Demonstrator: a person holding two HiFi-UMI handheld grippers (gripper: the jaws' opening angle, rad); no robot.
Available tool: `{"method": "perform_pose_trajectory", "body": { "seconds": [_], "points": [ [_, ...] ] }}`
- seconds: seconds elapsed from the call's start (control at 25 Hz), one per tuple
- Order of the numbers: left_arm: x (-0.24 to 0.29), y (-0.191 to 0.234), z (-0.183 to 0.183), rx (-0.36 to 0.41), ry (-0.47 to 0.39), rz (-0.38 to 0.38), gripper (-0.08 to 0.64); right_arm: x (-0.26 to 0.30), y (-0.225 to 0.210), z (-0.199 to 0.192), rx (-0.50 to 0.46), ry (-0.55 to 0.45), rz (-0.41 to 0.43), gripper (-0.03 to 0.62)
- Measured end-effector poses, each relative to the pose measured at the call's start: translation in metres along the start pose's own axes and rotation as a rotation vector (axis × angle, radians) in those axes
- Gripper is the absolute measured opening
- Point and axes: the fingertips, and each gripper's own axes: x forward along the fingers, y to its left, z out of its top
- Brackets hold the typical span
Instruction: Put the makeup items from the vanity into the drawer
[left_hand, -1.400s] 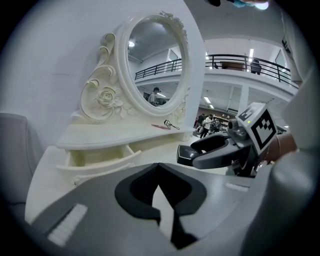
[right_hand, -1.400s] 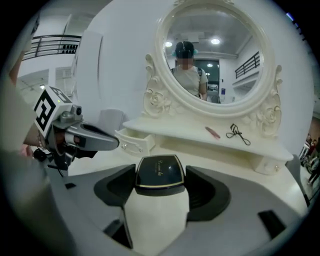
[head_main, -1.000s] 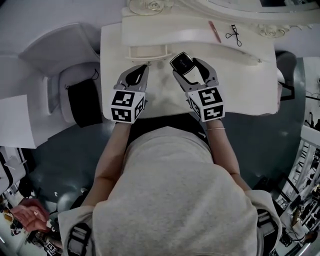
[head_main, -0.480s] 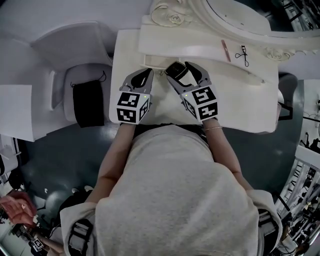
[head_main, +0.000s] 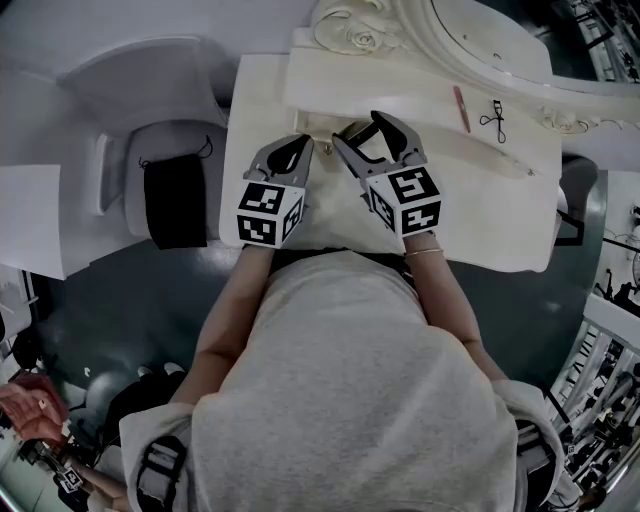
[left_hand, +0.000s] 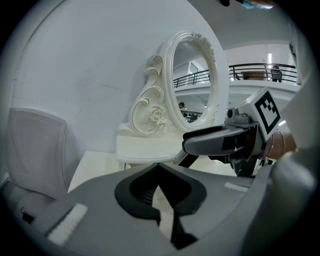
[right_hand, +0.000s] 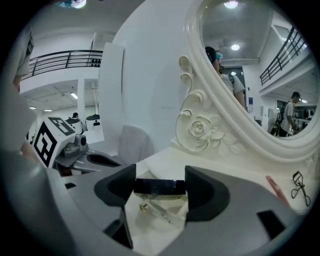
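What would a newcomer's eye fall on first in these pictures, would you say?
The ornate, rose-carved white mirror dominates the back of the vanity. In front of it, the right claw is clamped on a flat black compact, with the left claw shut and empty beside it. A red pencil and an eyelash curler lie further right.

- Table (head_main: 480, 195): plain cream white.
- Mirror frame (right_hand: 205, 131): the same cream, carved with a rose and scrolls.
- Left tool (head_main: 297, 143) and right tool (head_main: 362, 133): grey, with black on the inner faces of the jaws. Each cube bears black-and-white square markers.
- Compact (right_hand: 159, 186): glossy black.
- Pencil (head_main: 461, 108): red.
- Curler (head_main: 493, 112): black.
- Bag (head_main: 172, 205): black, on a pale grey chair (head_main: 150, 150).
- Top (head_main: 350, 390): light grey.
- Floor (head_main: 120, 300): dark grey.
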Motion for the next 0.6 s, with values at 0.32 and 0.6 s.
{"method": "perform_pose_trajectory", "body": {
  "seconds": [0.32,0.6],
  "points": [
    [0.0,0.006,-0.004,-0.021,0.002,0.005,0.009,0.014,-0.002,-0.005,0.134,-0.023,-0.046,0.316],
    [0.001,0.009,-0.004,-0.03,-0.001,0.009,0.009,0.019,-0.001,-0.018,0.181,0.025,-0.023,0.316]
  ]
}}
